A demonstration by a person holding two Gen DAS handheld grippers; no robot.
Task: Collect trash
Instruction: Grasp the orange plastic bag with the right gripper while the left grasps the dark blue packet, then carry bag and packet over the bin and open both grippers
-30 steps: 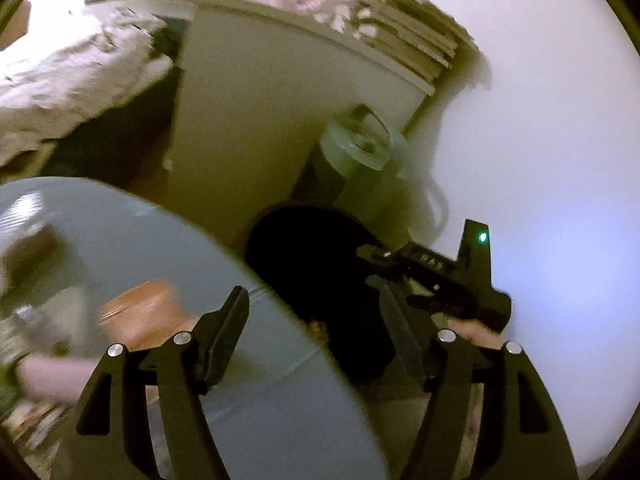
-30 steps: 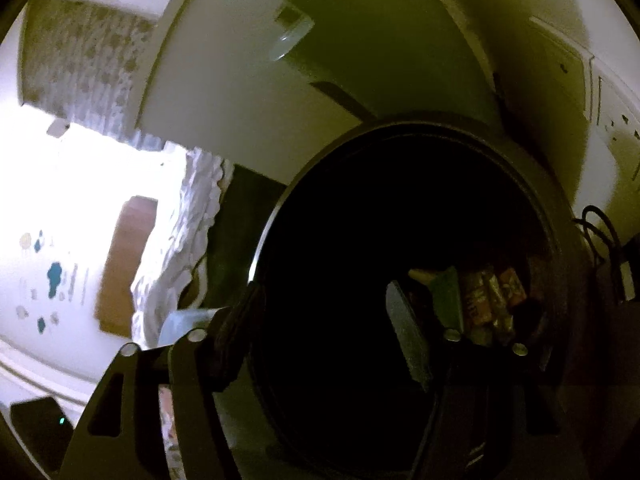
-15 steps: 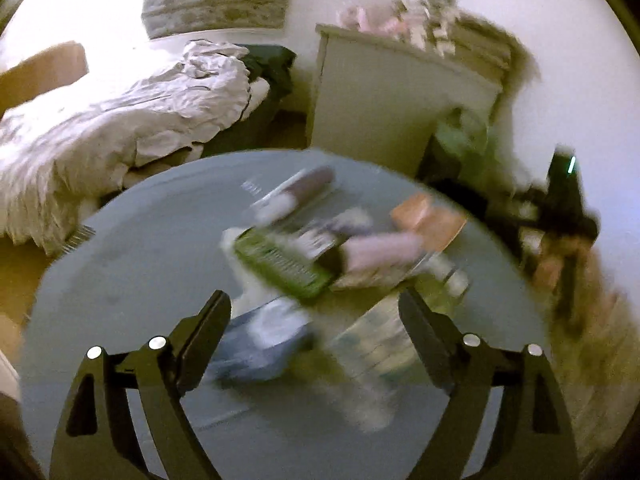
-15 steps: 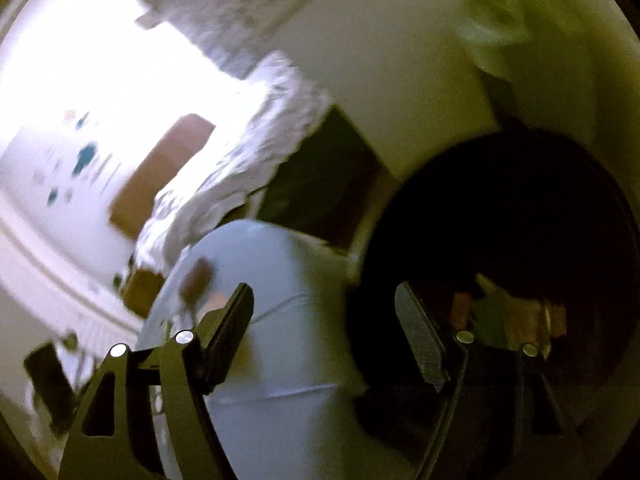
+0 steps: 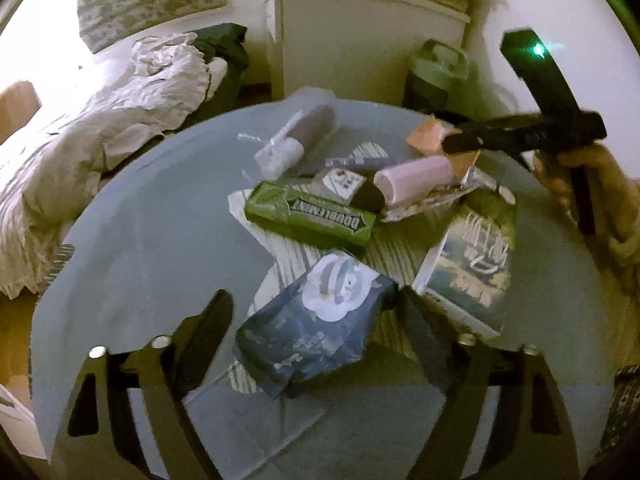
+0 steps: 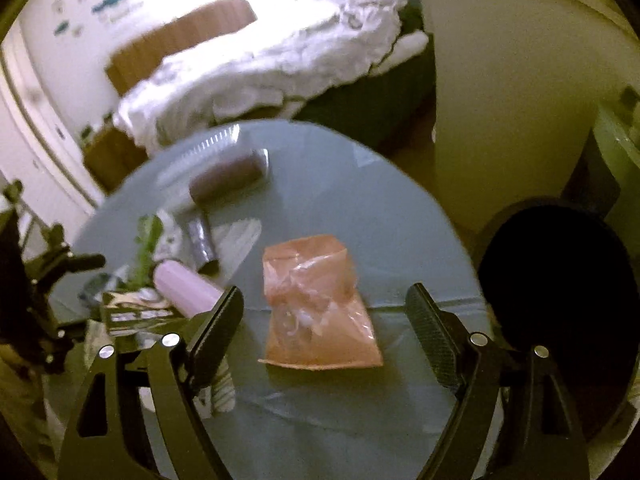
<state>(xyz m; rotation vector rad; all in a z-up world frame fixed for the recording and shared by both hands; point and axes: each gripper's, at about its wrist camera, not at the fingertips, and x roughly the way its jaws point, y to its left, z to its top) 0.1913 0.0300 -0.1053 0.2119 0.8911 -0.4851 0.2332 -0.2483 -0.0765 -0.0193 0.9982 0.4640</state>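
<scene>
Two claws over the round grey table (image 5: 140, 240), both pitched steeply down at the litter.

Left gripper (image 5: 312, 296) spread wide, just pinched in a shade, gripping nothing. Dead ahead and below, framed between the two fingers, the dark blue packet (image 5: 316, 332). Right-hand pad hard up against its corner, contact or not impossible to tell. Long axis slanting from near-left to far-right across the gap, so a slight roll of the wrist probably needed to bite across the narrow side. Beyond it the green gum pack (image 5: 312, 214), then the pink roll (image 5: 416, 174), both farther off.

Over to the right gripper (image 6: 326, 290): jaws broad and just widened further, empty too. Straight in front, centred between the fingers and flat on the table, the orange plastic bag (image 6: 320, 304), apart from the main heap on its left. Long axis running away along the fingers, short side across the gap: lined up nicely for a straight drop and squeeze. Thin film, though, so likely a need to press right down to the tabletop.

Off the table's edge on the right, close by this hand, the black bin (image 6: 560, 280), mouth open. Nearer hand for the bag and for the bin: the right one, clearly.
</scene>
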